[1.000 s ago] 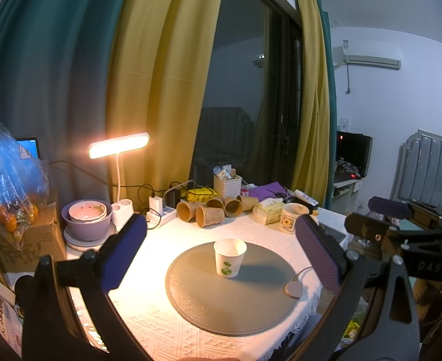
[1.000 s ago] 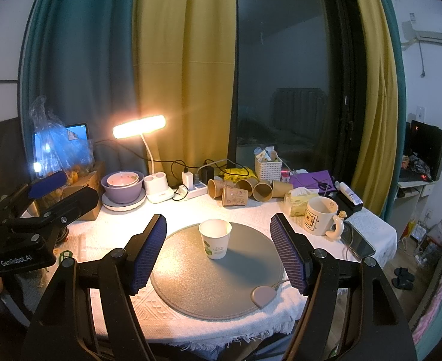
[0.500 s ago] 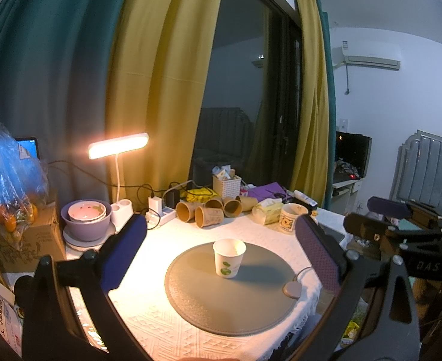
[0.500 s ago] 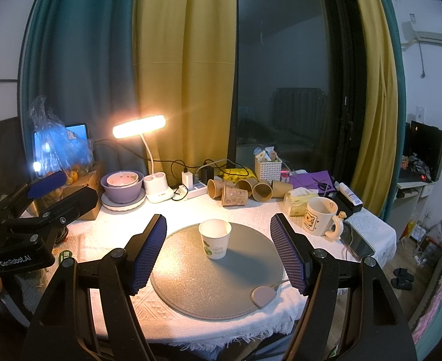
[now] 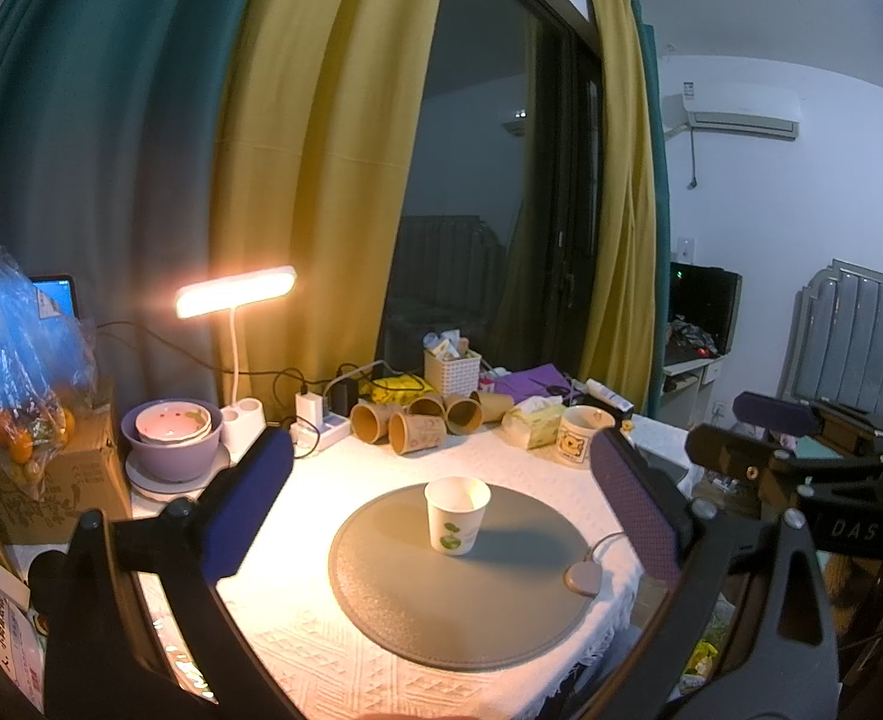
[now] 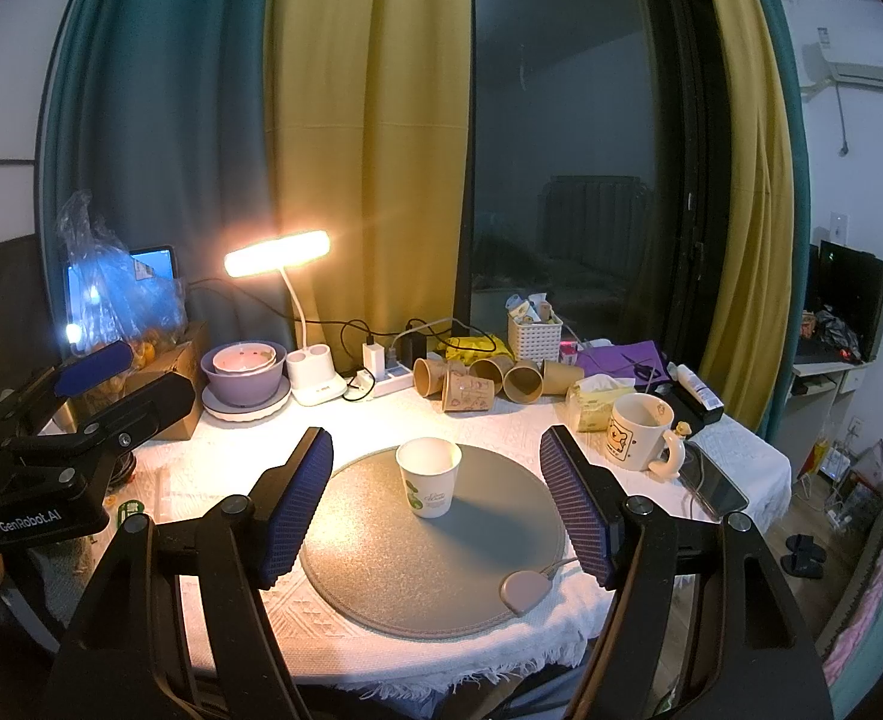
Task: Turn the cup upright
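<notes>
A white paper cup (image 5: 457, 516) printed with a green leaf design stands upright, mouth up, on a round grey mat (image 5: 459, 594) that covers the middle of a table spread with a white textured cloth (image 5: 297, 660). The left gripper (image 5: 441, 498) hangs short of the table edge with its blue-padded jaws spread wide and nothing between them; seen along its fingers, the cup sits ahead of the jaws and roughly midway across the gap, clear of both pads. The right gripper (image 6: 438, 498) is likewise released and empty, and from its camera the same cup (image 6: 429, 485) stands beyond the fingertips, a little nearer the left pad than the right. Neither gripper touches the cup.

A small round grey puck (image 6: 524, 591) on a cord lies at the mat's near rim, just inside the right jaw of the right gripper. Beyond the cup, a cluster of brown paper cups (image 6: 483, 381) lies on its sides near a white power strip (image 6: 390, 378). Out past the right jaw stands a cream mug with a bear motif (image 6: 639, 432), beside a yellow tissue pack (image 6: 597, 405). Out past the left jaw, a lit desk lamp (image 6: 277, 253) glows above a purple bowl (image 6: 243, 381) holding a smaller pink one.
</notes>
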